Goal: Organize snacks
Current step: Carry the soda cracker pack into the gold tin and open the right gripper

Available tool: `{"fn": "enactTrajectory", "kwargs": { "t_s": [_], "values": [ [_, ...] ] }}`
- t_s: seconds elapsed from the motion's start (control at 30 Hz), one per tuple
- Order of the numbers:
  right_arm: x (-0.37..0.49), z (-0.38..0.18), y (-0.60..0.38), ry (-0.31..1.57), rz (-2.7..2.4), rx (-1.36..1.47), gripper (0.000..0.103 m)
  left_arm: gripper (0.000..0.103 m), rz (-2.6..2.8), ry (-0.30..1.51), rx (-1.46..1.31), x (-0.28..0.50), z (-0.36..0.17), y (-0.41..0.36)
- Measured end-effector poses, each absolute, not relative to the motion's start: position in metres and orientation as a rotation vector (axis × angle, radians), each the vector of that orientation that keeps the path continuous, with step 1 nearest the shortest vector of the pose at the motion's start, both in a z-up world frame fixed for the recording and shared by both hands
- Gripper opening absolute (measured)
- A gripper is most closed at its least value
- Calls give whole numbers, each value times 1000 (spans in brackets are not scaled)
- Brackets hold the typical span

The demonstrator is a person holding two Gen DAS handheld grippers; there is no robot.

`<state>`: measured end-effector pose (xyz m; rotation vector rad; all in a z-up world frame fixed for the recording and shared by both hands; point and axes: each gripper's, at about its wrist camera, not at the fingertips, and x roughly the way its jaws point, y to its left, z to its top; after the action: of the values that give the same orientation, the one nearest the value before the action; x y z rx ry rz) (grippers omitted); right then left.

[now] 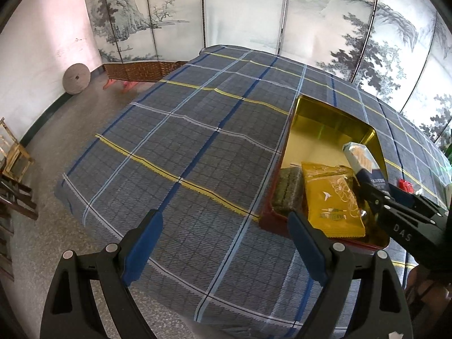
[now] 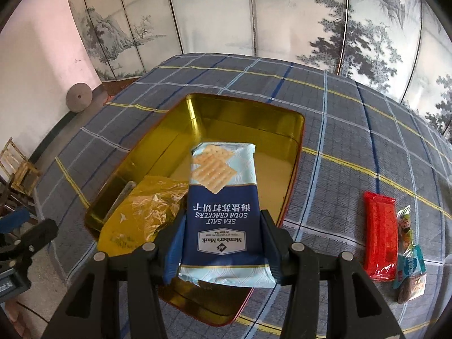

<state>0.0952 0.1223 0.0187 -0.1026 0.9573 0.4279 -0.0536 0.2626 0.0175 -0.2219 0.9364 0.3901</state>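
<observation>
A gold-lined tin [image 2: 248, 118] with a red outside sits on the plaid tablecloth [image 2: 339, 107]. Inside lie a yellow snack packet [image 2: 141, 212] and a dark green block [image 1: 288, 189]. My right gripper [image 2: 223, 237] is shut on a blue and white soda cracker pack [image 2: 223, 197] and holds it over the tin; it also shows in the left wrist view [image 1: 364, 163]. My left gripper [image 1: 226, 231] is open and empty, just left of the tin's near corner [image 1: 271, 220].
A red snack bar [image 2: 380, 237] and small colourful packets [image 2: 409, 265] lie on the cloth right of the tin. A painted folding screen [image 2: 254, 14] stands behind the table. A stone disc [image 1: 76, 78] leans on the wall; wooden chairs [image 1: 14, 152] stand left.
</observation>
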Motion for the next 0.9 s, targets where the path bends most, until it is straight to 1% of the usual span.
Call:
{"fn": "enactTrajectory", "kwargs": {
  "t_s": [0.5, 0.9],
  "values": [
    [86, 12, 140, 963, 449, -138, 51, 88, 388, 945, -220, -53, 17, 263],
    [83, 9, 136, 998, 476, -108, 53, 88, 391, 943, -224, -54, 18, 263]
  ]
}}
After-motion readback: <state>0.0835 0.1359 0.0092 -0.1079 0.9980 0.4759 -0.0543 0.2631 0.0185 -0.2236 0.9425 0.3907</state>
